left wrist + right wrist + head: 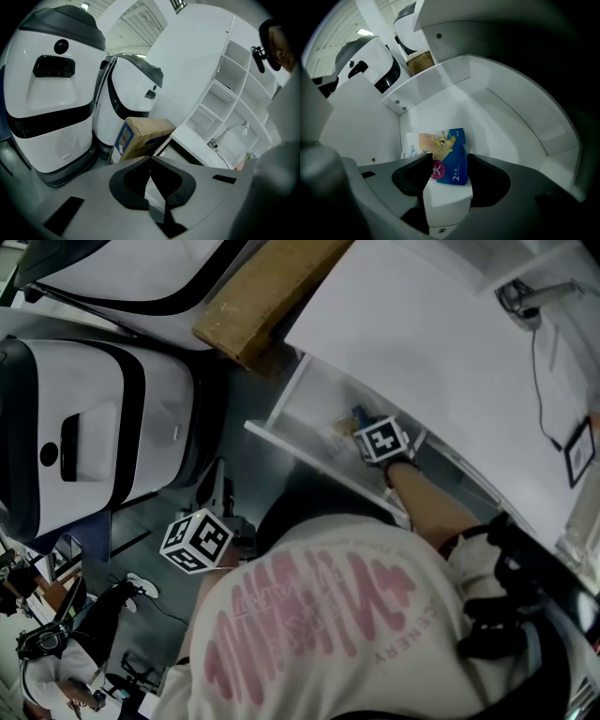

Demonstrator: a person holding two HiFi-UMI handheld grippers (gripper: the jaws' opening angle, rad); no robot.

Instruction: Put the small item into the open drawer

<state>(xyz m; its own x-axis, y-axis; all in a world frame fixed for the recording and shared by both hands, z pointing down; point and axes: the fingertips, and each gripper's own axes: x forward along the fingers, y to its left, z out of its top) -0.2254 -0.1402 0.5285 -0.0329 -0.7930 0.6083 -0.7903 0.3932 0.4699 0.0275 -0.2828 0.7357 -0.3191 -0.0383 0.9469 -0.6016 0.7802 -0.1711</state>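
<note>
Right fingers [412, 176] clamped on one blue box [452, 157], inside one drawer [501, 117] — left fingers [129, 183] closed, empty.

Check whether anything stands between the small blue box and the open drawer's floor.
Nothing visible does. The right gripper holds the small blue-and-white box inside the open white drawer. A white printed packet lies on the floor beyond it, leftward; whether it reaches under the box is unclear.
</note>
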